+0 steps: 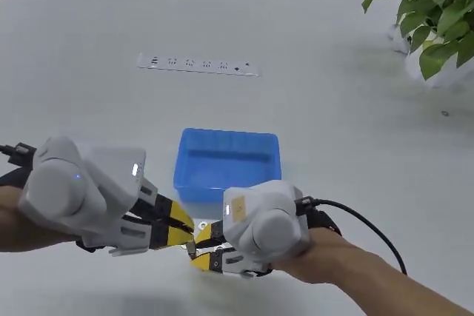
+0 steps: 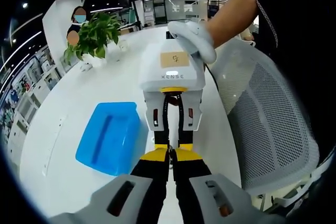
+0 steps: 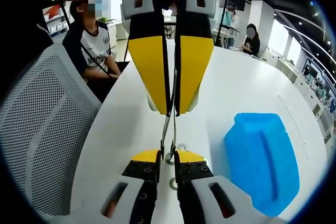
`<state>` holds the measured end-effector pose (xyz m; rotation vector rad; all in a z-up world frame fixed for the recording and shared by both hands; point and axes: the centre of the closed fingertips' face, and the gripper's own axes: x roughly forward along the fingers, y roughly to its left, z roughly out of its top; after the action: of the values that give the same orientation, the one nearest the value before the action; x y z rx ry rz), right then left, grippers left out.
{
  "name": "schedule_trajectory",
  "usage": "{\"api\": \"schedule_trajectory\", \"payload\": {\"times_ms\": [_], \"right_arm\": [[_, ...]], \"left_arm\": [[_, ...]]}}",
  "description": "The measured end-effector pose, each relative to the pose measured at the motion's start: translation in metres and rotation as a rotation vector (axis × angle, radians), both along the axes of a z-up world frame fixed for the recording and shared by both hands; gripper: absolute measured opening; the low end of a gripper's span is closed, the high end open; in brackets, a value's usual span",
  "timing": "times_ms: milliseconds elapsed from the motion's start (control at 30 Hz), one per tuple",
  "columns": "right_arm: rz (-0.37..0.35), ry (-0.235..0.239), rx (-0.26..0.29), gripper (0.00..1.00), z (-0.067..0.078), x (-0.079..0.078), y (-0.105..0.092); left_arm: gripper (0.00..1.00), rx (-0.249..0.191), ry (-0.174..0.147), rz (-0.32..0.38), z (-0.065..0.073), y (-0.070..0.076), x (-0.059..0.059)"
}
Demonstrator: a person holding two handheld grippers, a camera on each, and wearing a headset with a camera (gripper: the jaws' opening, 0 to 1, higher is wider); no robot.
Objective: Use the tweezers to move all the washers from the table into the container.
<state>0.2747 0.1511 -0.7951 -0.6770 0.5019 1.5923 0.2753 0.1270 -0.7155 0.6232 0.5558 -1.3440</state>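
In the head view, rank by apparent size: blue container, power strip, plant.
1. plant and blue container: too alike to rank, plant cropped by the frame.
2. power strip, thinnest.

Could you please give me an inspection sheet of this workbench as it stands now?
Surface: white table, bare parts look clean.
Job's things: blue container, no washers seen inside; tweezers between the two grippers; two washers on the table near the tips.
Clutter: power strip beyond the container.
Grippers: left gripper shut on the tweezers; right gripper has its jaws close on either side of the tweezers' tips, grip unclear.
Cables: black cable trailing from the right gripper.
Surroundings: potted plant at the table's far corner; mesh chair; seated person behind.
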Motion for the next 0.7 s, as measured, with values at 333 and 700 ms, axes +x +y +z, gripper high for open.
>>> {"api": "schedule_trajectory", "payload": {"times_ms": [333, 700], "right_arm": [[-0.015, 0.016, -0.005, 0.09, -0.0003, 0.0010, -0.0004], [-0.018, 0.013, -0.009, 0.09, 0.0007, 0.0019, -0.0020]], "left_arm": [[0.06, -0.011, 0.003, 0.006, 0.0004, -0.0012, 0.0013], [0.06, -0.006, -0.004, 0.004, 0.0017, -0.0024, 0.0014]]}}
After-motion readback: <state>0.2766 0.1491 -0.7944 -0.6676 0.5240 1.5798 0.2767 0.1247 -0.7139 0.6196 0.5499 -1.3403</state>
